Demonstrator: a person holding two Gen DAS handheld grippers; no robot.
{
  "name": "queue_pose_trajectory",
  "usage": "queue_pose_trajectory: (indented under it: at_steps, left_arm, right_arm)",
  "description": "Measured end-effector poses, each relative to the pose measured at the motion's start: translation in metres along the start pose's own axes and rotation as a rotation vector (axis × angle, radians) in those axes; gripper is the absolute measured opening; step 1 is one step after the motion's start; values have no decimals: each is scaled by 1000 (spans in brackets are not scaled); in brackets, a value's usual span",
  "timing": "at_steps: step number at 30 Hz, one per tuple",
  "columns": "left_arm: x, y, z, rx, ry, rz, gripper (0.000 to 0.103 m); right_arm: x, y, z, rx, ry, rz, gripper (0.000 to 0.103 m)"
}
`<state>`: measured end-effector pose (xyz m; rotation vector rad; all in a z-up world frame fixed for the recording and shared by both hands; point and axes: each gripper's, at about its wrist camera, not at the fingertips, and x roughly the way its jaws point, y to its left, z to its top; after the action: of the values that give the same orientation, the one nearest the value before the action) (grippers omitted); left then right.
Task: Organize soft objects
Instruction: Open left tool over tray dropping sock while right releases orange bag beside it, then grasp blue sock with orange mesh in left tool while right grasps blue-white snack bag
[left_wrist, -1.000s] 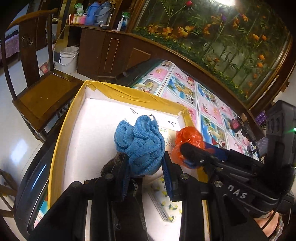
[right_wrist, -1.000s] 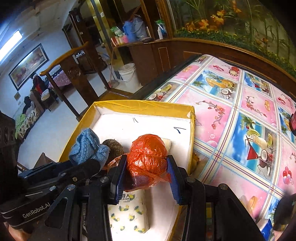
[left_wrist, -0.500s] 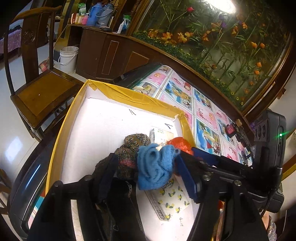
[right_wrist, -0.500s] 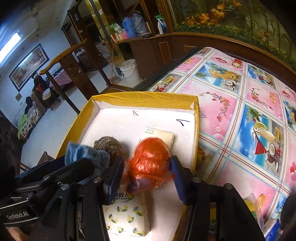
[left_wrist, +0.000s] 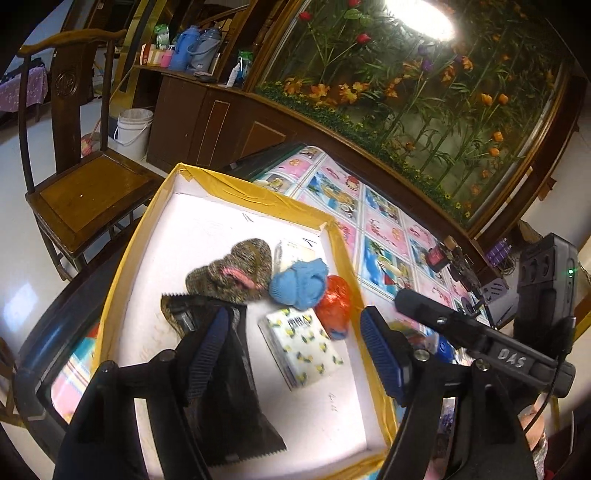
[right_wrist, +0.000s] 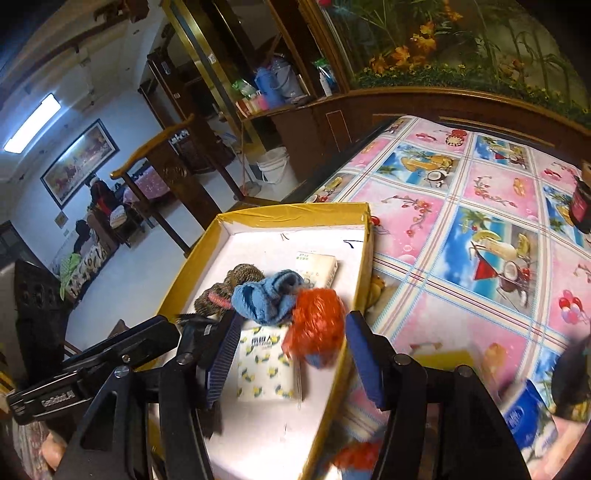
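Nearest to me, my left gripper (left_wrist: 291, 350) hangs over the near half of the tray (left_wrist: 236, 192), its jaws opening with blue pads set wide and nothing pinched between them. A black pouch (left_wrist: 236, 402) lies flat on the tray floor under its left finger. My right gripper (right_wrist: 288, 354) sits at the tray's (right_wrist: 354, 288) right wall, jaws also opening; the orange bag (right_wrist: 317, 328) shows in the gap between the pads, blurred, and neither pad presses on it.

Just past the fingers, a tissue pack (left_wrist: 303, 347) with a lemon print lies on the white floor. The orange bag (left_wrist: 334, 301) rests against the right wall beside it. The blue cloth (left_wrist: 301, 282) sits bunched up, touching the bag on one side and the brown knit (left_wrist: 232, 275) on the other. In the right view the cloth (right_wrist: 267, 297) overlaps the top edge of the tissue pack (right_wrist: 267, 369) and the knit (right_wrist: 232, 286) lies behind it.

Farther in, a white packet (left_wrist: 291, 253) lies behind the cloth, towards the far right corner. The rest of the tray's far end is bare white. The tray stands on a table with a printed cloth (right_wrist: 461, 229).
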<state>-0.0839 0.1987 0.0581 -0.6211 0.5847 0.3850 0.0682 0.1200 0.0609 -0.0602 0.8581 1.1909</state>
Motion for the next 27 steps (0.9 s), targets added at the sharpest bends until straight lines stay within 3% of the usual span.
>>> queue_pose_trajectory:
  at_steps: [9, 17, 22, 26, 27]
  left_arm:
    - [-9, -43, -53, 58, -23, -71, 75]
    - [5, -92, -91, 174, 36, -121, 75]
    - [19, -125, -99, 284, 60, -103, 75]
    - [38, -147, -101, 379, 103, -44, 74]
    - [44, -151, -101, 393, 117, -19, 69]
  right_arm:
    - [-106, -47, -53, 4, -164, 42, 65]
    - [-161, -110, -119, 112, -208, 9, 65]
    - [-189, -129, -125, 181, -289, 22, 71]
    - [-192, -123, -124, 165, -290, 40, 71]
    - [-192, -122, -123, 161, -292, 43, 71]
